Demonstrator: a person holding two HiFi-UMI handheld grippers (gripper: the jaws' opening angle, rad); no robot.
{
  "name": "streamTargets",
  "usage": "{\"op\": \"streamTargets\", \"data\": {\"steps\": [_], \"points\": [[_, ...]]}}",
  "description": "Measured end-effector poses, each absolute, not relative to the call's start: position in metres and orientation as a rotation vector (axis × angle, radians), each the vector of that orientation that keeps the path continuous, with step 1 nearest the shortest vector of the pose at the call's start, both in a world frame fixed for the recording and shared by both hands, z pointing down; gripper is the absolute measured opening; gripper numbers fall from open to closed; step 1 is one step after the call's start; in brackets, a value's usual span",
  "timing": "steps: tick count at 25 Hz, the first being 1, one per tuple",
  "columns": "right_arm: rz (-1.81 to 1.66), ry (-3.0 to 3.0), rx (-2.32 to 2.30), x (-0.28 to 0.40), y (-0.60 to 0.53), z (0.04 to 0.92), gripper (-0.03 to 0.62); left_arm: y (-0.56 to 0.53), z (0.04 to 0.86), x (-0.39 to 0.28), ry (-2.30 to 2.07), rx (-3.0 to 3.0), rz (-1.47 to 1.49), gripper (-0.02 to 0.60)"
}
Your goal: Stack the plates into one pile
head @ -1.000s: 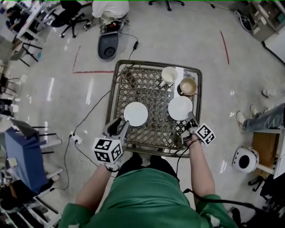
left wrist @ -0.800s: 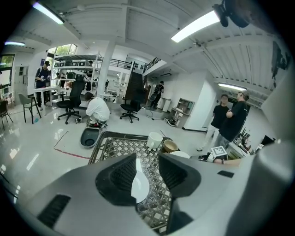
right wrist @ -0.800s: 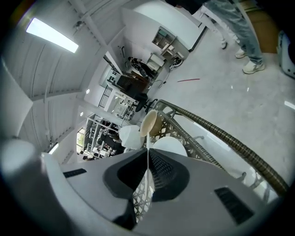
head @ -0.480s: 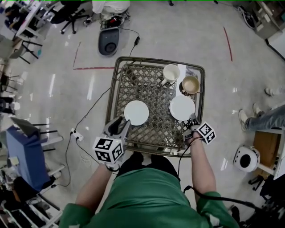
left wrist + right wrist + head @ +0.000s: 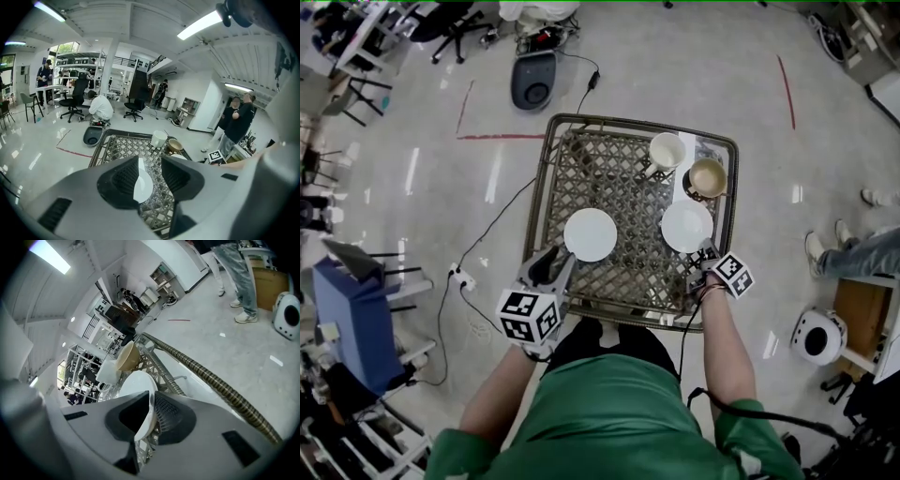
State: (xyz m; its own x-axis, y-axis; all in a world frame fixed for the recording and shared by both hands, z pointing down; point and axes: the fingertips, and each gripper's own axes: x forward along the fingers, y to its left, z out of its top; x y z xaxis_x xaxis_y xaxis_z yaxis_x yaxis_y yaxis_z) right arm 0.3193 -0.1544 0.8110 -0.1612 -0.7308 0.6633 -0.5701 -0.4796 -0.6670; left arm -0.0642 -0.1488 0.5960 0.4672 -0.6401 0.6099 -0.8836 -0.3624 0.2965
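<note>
Now: right gripper (image 5: 705,255) clamped on one plate, stacking move ahead

Pinched between the right gripper's two pads is the near rim of the right-hand round white ceramic plate (image 5: 686,226). The right gripper view shows the thin edge gripped on both faces, with the disc (image 5: 136,380) running away ahead of the tips over the brown metal lattice table (image 5: 600,178). I cannot tell whether the plate's far side rests on the lattice or is just clear of it.

The left-hand round white ceramic plate (image 5: 591,234) lies flat on the same lattice, to the right gripper's left and just ahead of the left gripper (image 5: 551,270). That gripper's jaws stand apart with nothing pressed between them; the plate only shows through the gap, beyond the tips. Past the held plate, farther from the right gripper, a tan bowl (image 5: 705,178) and a white mug (image 5: 666,150) stand close together.

The step in hand looks to be lifting the held plate and carrying it onto the other. A rim pinch leaves the plate's weight hanging ahead of the jaws, so the grip should stay firm and the plate near level. It should rise clear of the lattice before moving sideways, away from the bowl, and be lowered centred on the left-hand plate. The jaws should open only once it rests there.
</note>
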Motion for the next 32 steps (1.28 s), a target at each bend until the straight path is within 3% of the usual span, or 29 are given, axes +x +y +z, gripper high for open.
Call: {"op": "streamTargets", "data": {"steps": [6, 9, 22, 32], "points": [[-1.687, 1.596, -1.972, 0.313, -0.162, 0.800, 0.189, -0.147, 0.595, -0.065, -1.264, 2.120, 0.518, 0.161], [-1.649, 1.631, -2.031, 0.319, -0.164, 0.791, 0.210, -0.149, 0.591, -0.061, -1.263, 2.132, 0.505, 0.161], [-1.228, 2.066, -2.075, 0.275, -0.162, 0.662, 0.187, -0.151, 0.556, -0.083, -1.334, 2.182, 0.368, 0.161], [-0.605, 2.496, -2.074, 0.193, -0.155, 0.525, 0.140, -0.148, 0.513, -0.126, -1.432, 2.236, 0.267, 0.161]]}}
